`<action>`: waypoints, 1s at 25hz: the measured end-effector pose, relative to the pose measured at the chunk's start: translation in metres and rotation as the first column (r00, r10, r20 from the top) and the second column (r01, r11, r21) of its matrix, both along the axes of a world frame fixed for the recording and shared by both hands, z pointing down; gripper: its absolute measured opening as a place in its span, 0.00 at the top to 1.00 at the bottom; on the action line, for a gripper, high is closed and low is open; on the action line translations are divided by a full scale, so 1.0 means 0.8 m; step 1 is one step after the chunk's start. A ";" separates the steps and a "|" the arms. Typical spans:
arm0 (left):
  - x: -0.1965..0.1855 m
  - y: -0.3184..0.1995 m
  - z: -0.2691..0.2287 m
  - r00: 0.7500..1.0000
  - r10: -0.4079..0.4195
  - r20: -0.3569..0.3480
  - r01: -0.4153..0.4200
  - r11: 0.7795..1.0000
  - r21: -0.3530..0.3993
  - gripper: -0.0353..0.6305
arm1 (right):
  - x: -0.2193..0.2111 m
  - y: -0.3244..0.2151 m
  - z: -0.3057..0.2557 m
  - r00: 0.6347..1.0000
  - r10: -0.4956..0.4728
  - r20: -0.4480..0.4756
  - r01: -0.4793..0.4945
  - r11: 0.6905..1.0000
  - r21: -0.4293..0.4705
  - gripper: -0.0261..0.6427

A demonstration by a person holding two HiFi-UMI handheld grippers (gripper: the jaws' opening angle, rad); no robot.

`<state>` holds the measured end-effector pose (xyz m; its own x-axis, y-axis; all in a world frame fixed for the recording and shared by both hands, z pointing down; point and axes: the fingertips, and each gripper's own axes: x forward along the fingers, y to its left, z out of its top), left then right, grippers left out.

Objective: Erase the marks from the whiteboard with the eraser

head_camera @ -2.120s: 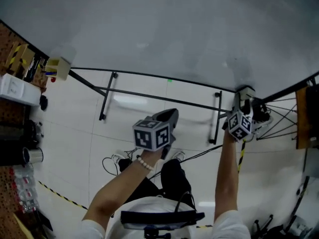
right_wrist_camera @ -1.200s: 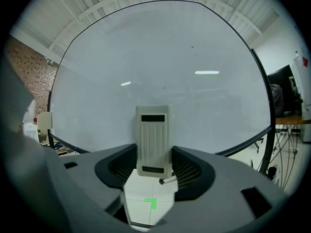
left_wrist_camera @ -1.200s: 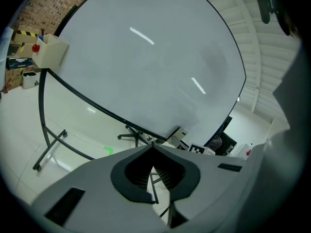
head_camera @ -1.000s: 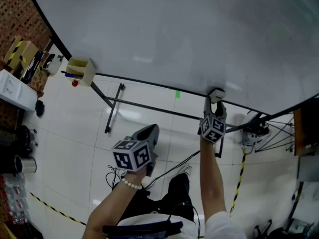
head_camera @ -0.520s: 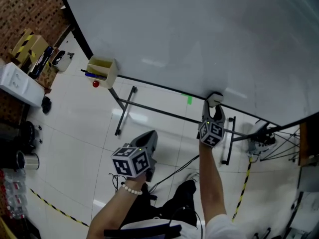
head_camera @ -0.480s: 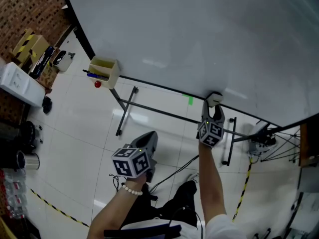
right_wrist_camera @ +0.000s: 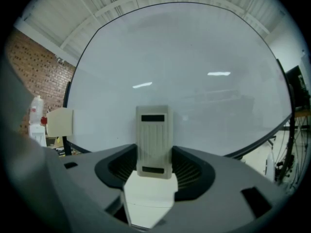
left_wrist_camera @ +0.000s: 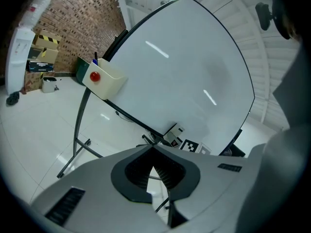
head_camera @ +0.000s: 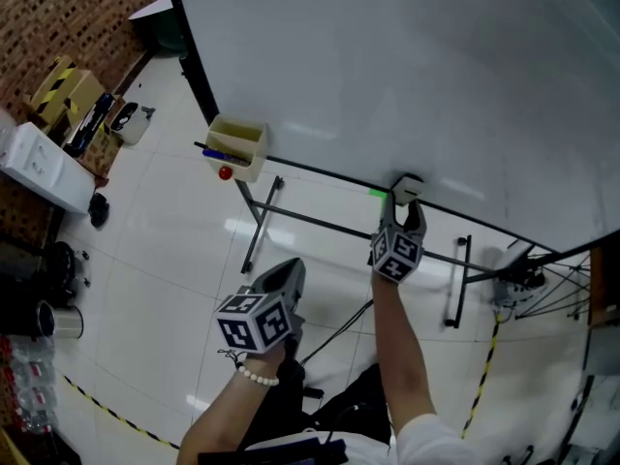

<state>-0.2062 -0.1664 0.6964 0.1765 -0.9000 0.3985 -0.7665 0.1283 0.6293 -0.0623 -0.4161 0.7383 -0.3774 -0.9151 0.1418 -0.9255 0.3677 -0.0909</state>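
Observation:
The whiteboard [head_camera: 407, 66] fills the upper head view; its surface looks wiped, with only faint grey smears, and a small green mark [head_camera: 376, 194] sits at its lower edge. My right gripper [head_camera: 405, 211] is shut on the cream eraser [head_camera: 407, 187], which is pressed on the board just above the bottom frame, right of the green mark. In the right gripper view the eraser [right_wrist_camera: 154, 140] stands upright between the jaws against the whiteboard [right_wrist_camera: 194, 57]. My left gripper [head_camera: 288, 271] hangs lower and to the left, away from the board, shut [left_wrist_camera: 154, 152] on nothing.
A cream pen box [head_camera: 235, 148] with a red knob hangs at the board's lower left corner. Black stand legs [head_camera: 262, 226] and cables [head_camera: 339, 332] lie below. Shelves and boxes [head_camera: 58, 124] line the brick wall at left.
My right gripper has slid the eraser leftward along the board's lower edge, toward the green mark. The left gripper has stayed low and shut.

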 end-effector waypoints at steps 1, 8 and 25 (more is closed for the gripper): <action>-0.009 0.002 -0.001 1.000 0.001 0.002 -0.001 1.000 0.002 0.97 | -0.008 0.001 0.000 1.000 0.016 0.007 -0.016 1.000 -0.002 0.58; -0.072 0.016 0.008 1.000 -0.009 -0.004 0.009 1.000 0.014 0.96 | -0.069 0.014 0.003 0.999 0.031 0.022 -0.031 1.000 0.004 0.58; -0.216 0.044 0.043 0.995 -0.079 -0.064 0.082 0.995 0.049 0.97 | -0.280 0.055 0.009 0.999 -0.028 0.018 0.028 1.000 0.009 0.58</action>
<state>-0.3793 -0.1311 0.7310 0.1258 -0.9312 0.3422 -0.7145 0.1542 0.6824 -0.2861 -0.3719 0.7458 -0.4053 -0.9053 0.1270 -0.9131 0.3941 -0.1043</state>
